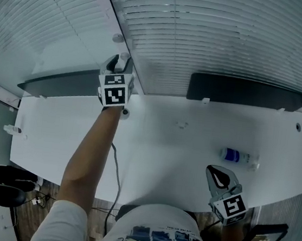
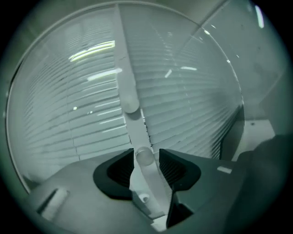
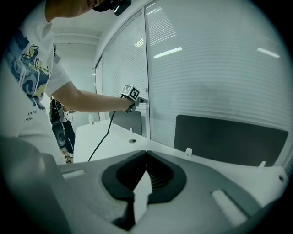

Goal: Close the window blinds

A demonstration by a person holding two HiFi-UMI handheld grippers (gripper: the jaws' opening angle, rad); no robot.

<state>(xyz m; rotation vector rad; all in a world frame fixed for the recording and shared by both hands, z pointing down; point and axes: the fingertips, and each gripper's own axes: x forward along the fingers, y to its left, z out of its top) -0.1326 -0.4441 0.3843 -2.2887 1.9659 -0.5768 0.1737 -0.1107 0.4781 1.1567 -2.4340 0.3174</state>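
**A:** Where are the white slatted window blinds (image 1: 221,38) in this one?

**B:** All across the top of the head view, hanging down over the glass behind the white desk (image 1: 158,151). The left gripper (image 2: 146,160) is up against them, just left of centre in that view.

**A:** Is it gripping anything?

**B:** Doesn't look like it. In its own view the jaws stand apart, with the translucent white plastic wand (image 2: 129,93) running up between them at centre frame. It looks like there's a sliver of a gap on each side, though it's pretty murky, so I wouldn't swear to it.

**A:** And the other one?

**B:** The right gripper (image 1: 218,178) is at lower right of the head view, over the near edge of the desk. Its jaw tips are pressed together with nothing in them. Just above it in the frame, a clear plastic bottle with a blue label (image 1: 238,156) is lying on its side.
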